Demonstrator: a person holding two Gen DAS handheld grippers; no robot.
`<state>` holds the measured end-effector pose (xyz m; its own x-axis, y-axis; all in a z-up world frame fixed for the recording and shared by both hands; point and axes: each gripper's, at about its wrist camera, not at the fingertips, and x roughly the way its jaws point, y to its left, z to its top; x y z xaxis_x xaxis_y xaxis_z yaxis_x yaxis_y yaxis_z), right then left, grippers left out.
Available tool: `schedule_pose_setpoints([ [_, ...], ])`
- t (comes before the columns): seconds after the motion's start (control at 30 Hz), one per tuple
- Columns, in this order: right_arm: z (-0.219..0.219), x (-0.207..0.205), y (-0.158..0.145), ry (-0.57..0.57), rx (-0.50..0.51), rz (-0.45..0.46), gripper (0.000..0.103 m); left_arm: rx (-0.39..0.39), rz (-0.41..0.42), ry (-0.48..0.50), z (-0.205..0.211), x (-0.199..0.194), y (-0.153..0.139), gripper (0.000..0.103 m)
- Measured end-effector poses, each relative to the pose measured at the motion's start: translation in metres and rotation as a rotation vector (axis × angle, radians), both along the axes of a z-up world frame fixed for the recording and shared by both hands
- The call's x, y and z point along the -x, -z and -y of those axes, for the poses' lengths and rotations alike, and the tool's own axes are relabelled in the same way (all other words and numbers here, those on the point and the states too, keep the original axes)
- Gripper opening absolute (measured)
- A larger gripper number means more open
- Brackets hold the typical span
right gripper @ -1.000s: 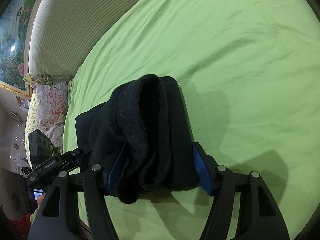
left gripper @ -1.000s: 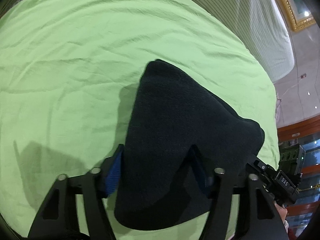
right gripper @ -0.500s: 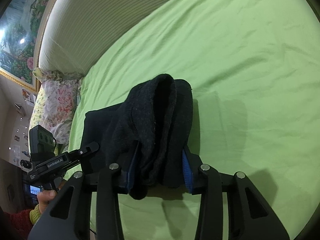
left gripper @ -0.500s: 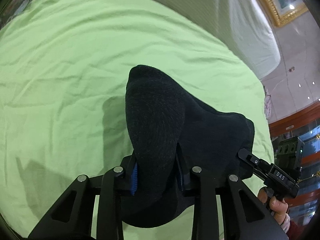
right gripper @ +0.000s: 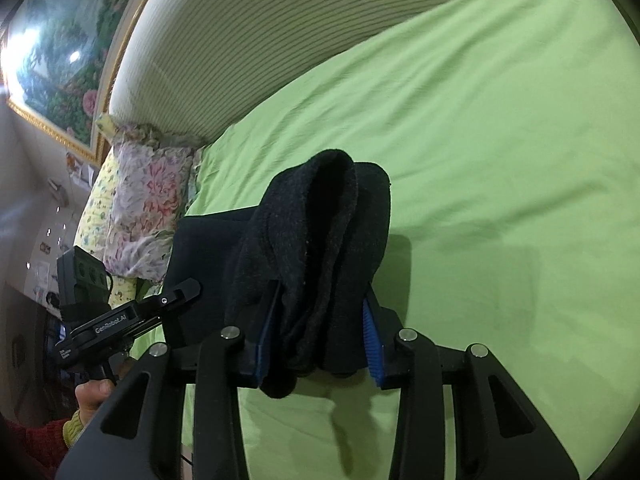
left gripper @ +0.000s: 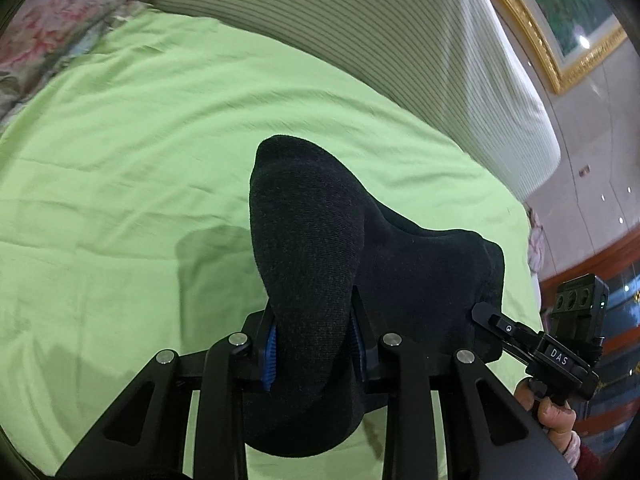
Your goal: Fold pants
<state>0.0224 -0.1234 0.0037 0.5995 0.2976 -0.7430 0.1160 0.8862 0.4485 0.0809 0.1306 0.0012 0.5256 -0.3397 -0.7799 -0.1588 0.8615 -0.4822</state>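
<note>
**Two grippers clamped on black pants over a green bed**

Both grippers grip the same bundle of black pants (left gripper: 312, 248), bunched and raised above the bed sheet (left gripper: 120, 160). Left gripper (left gripper: 312, 344): fingers (left gripper: 270, 354) have just been closing, blue pads now pinching a thick fold of cloth. Right gripper (right gripper: 316, 340): fingers (right gripper: 370, 340) also just closed in, pinching several layers that hang down between them. In the left view the right gripper shows at the far corner of the pants with a hand (left gripper: 554, 420) on its handle; the right view shows the left one likewise.

Surface: light green sheet, mildly wrinkled, shadows of pants and tools on it. Striped, ribbed headboard (left gripper: 360, 28) behind. Floral pillow (right gripper: 140, 200) at the bed edge. Gold-framed painting (right gripper: 60, 60) on the wall, blurry, possibly flowers. Reddish wood furniture (left gripper: 600, 256) at the room's side.
</note>
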Motion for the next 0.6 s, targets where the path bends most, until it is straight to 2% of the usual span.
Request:
schedule_pose_setpoints([
  [0.23, -0.031, -0.038, 0.006, -0.079, 0.035, -0.012, 0.04, -0.026, -0.006, -0.081, -0.043, 0.004, 0.0, 0.029],
  [0.6, -0.058, -0.075, 0.024, -0.16, 0.081, -0.034, 0.04, -0.066, -0.023, -0.128, -0.071, -0.006, 0.016, 0.029],
])
